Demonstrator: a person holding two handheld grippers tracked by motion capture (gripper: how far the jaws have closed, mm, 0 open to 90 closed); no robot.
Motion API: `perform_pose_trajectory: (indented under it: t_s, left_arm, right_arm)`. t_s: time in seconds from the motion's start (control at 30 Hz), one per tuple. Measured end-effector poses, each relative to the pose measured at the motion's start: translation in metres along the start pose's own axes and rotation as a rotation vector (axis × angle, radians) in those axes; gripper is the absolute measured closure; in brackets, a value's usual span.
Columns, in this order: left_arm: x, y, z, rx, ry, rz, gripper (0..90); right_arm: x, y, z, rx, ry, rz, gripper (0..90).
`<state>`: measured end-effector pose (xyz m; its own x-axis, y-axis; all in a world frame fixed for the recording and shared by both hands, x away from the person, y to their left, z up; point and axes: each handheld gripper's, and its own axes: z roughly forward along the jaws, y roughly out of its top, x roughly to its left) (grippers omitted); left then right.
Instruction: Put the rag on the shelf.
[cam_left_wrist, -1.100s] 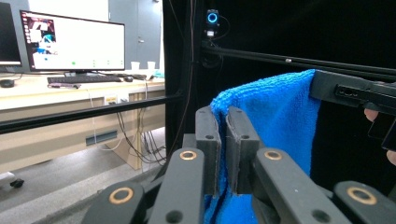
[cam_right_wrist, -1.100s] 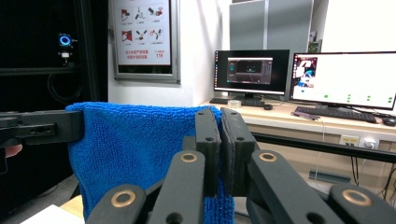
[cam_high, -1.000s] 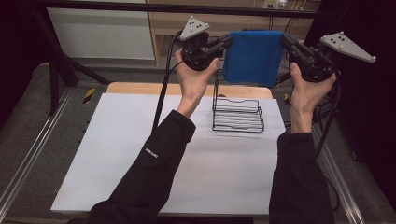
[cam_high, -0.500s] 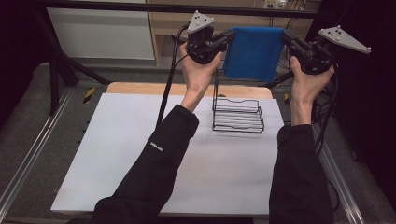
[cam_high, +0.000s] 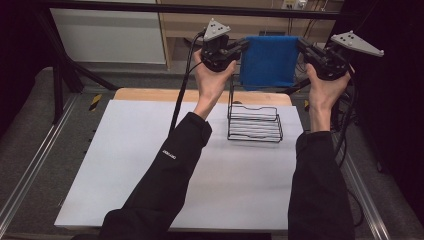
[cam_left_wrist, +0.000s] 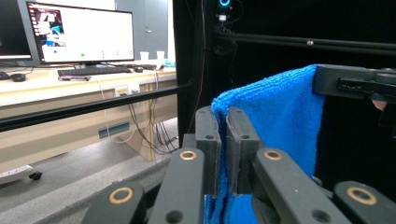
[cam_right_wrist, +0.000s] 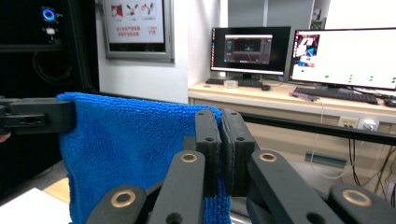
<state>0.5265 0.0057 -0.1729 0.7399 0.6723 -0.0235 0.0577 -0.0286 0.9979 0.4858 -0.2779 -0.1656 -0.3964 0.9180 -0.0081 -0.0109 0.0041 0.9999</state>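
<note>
Nearest us, our sleeves run up over the white counter (cam_high: 150, 165), which is bare apart from the black wire rack (cam_high: 254, 123) standing toward its far right side.

Beyond the rack we hold the blue towel (cam_high: 269, 61) stretched between both hands, above and slightly behind the rack's tall back frame. The left gripper (cam_high: 240, 47) has its jaws pinched nearly together on the towel's left top corner; in the left gripper view the blue towel (cam_left_wrist: 275, 121) is clamped between the two black pads and hangs down past them. The right gripper (cam_high: 304, 46) is clamped the same way on the opposite corner, and in the right gripper view the towel (cam_right_wrist: 130, 149) spreads away from the closed jaws toward the other gripper at the far edge.

Compared with a second ago, both hands have drifted a little to the right and come slightly lower, keeping the towel taut and level between them. The grip on either corner has not changed. The towel's lower edge now hangs close above the rack's upright frame.

We judge this as lining the towel up over the rack, most likely to drape it across the top bar. The lowering has only begun; the towel is not yet touching the rack, as far as we can tell.
</note>
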Motion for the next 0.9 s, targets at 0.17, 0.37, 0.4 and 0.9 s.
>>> perform_pose_trajectory:
  t_s: [0.17, 0.37, 0.4, 0.9]
  left_arm:
    - [0.000, -0.010, 0.001, 0.023, -0.008, 0.009, 84.6]
    - [-0.001, -0.022, 0.004, 0.049, -0.023, 0.006, 84.6]
    - [-0.001, -0.023, 0.004, 0.053, -0.024, 0.011, 84.6]
    - [-0.005, -0.041, -0.005, 0.080, -0.056, 0.034, 84.5]
  right_arm:
    - [-0.002, -0.012, 0.000, 0.036, -0.004, -0.006, 87.1]
    - [-0.005, -0.025, -0.001, 0.059, -0.001, 0.006, 87.0]
    - [-0.005, -0.027, -0.002, 0.063, 0.000, 0.004, 87.0]
    - [-0.002, -0.043, -0.016, 0.099, 0.029, -0.004, 86.8]
